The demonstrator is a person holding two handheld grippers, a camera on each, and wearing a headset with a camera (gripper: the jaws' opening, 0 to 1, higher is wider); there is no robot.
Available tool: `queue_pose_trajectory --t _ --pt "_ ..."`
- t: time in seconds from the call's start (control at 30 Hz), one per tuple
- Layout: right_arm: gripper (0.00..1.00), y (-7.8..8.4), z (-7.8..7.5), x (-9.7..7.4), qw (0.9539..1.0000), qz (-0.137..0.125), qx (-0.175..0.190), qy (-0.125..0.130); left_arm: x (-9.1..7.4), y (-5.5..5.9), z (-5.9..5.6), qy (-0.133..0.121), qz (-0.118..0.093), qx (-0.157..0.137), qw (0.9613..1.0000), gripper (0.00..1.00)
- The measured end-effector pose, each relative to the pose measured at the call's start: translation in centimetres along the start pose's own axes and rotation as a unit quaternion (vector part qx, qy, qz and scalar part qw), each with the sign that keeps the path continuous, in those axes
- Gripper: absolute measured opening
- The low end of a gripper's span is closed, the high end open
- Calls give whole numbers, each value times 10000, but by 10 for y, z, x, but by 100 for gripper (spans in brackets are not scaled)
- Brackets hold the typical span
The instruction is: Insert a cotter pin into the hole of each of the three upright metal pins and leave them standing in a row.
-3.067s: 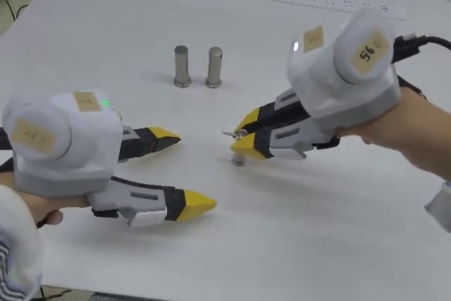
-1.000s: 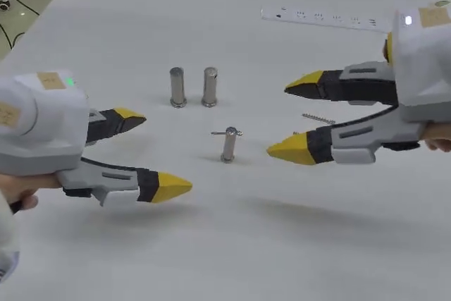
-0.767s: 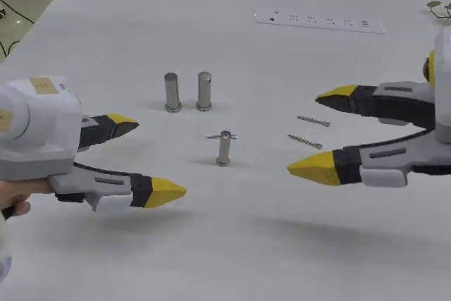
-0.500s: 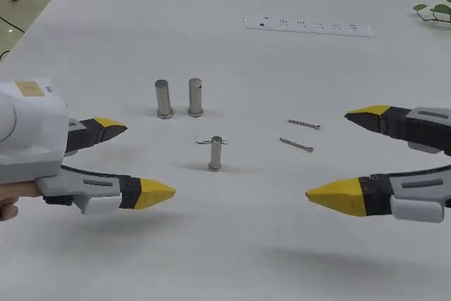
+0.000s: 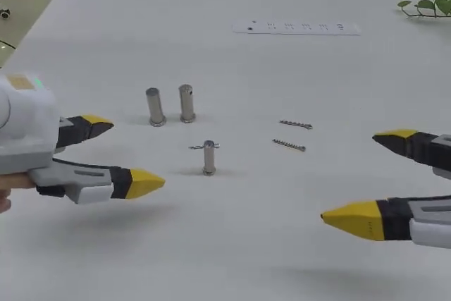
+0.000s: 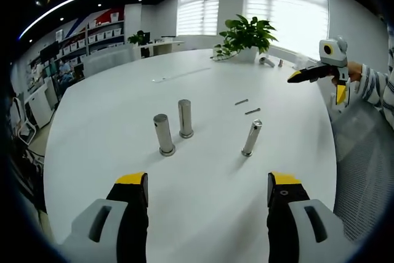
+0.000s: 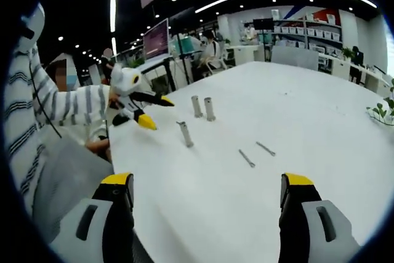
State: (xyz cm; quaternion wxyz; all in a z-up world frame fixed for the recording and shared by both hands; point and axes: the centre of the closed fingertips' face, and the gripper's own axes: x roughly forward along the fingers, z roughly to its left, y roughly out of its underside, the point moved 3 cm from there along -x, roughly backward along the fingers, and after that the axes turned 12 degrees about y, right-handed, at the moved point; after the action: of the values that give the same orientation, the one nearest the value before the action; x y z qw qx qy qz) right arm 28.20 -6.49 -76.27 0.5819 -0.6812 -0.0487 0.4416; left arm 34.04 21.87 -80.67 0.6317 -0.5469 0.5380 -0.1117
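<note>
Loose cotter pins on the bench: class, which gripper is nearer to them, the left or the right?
Right. The right gripper is open just to the near right of the loose cotter pins; the left gripper is farther off, past the front metal pin.

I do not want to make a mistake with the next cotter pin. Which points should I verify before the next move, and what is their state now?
1. Right gripper open and empty: ok.
2. Left gripper open and empty: ok.
3. Near cotter pin and far cotter pin lie loose on the table, apart: ok.
4. Front metal pin upright, inserted cotter pin through its top: ok.
5. Left back pin and right back pin upright, without cotter pins: ok.
6. Which way their holes face: cannot tell.
</note>
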Motion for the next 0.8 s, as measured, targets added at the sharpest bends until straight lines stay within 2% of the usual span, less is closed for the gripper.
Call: queue_pose_trajectory --t 0.07,0.2,0.4,0.57,0.7,0.8 --pt "100 2 1 -3 9999 -32 116 0 -2 -5 9 -77 14 5 10000 76" --pt "100 6 2 -6 9996 -49 268 64 -2 -15 20 -132 6 50 9999 75" --pt "100 10 4 -9 9990 -38 436 68 12 -23 32 -91 137 161 9997 71" --pt "100 16 4 -10 9990 59 427 86 27 -27 37 -16 119 100 9999 66" --pt "100 16 4 -10 9987 43 499 65 38 -29 42 -39 200 109 9997 61" --pt "100 15 8 -8 9985 24 546 -15 46 -30 42 67 277 168 9995 56"
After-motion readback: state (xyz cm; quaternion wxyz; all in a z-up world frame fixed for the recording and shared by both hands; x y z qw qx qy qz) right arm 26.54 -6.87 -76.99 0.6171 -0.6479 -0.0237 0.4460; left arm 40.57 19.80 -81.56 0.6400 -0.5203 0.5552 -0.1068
